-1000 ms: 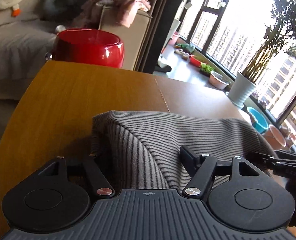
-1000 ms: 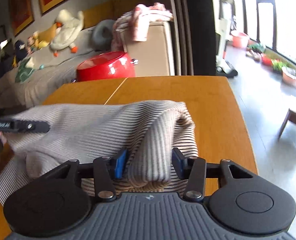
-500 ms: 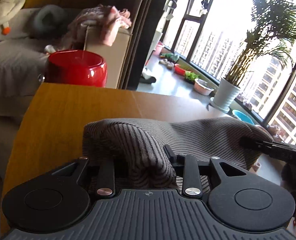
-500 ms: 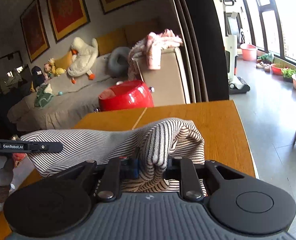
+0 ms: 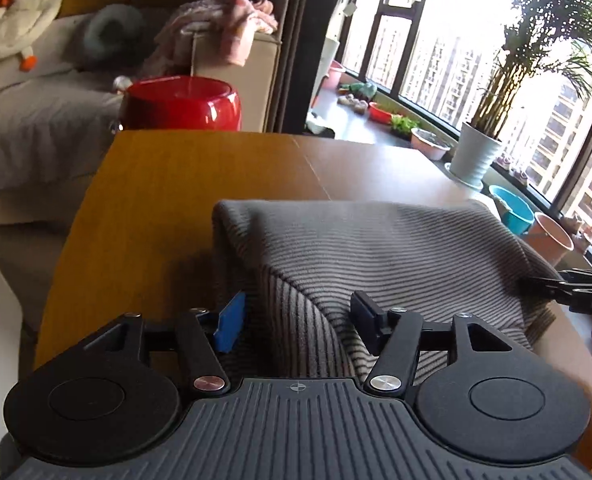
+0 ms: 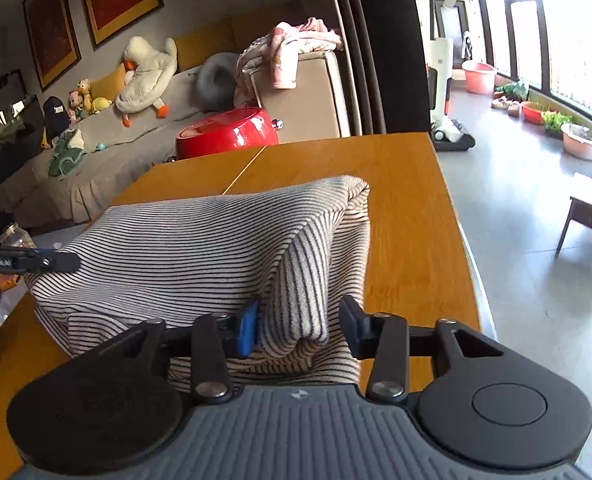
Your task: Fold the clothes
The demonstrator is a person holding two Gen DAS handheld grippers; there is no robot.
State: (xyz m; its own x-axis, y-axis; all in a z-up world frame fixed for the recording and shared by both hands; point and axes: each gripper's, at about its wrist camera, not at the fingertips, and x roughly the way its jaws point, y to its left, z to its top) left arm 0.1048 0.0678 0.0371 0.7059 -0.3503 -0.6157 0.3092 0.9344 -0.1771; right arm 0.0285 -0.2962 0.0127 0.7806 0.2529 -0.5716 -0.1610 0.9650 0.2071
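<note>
My left gripper [image 5: 296, 322] has its jaws coming apart, spread wide, with a ridge of the striped garment [image 5: 376, 256] standing between them. The blue pad on one side sits clear of the cloth; whether the dark pad on the other side brushes the fold I cannot tell. My right gripper [image 6: 296, 324] is likewise opening, less widely, and a hanging fold of the same striped garment [image 6: 199, 248] sits between its fingers; the blue pad looks to be just touching the cloth, while the other finger stands a little off it.

The garment is a pale knit with thin dark stripes, bunched into a humped, doubled-over bundle on the wooden table [image 6: 408, 208]. It lies at the near edge, stretched between my two grippers, and its far fold falls short of the table's middle. In the right wrist view its right end stops short of the table's right edge; in the left wrist view its left end leaves a broad band of bare wood along the left edge.

Beyond the table's far edge is a red pot [image 5: 181, 102], and behind it a sofa [image 6: 107, 152] with a plush duck [image 6: 147, 76] and pink clothes [image 6: 291, 52] heaped on its arm. Tall windows [image 5: 448, 60] run along the right, with a potted plant [image 5: 480, 152] and basins on the floor.
</note>
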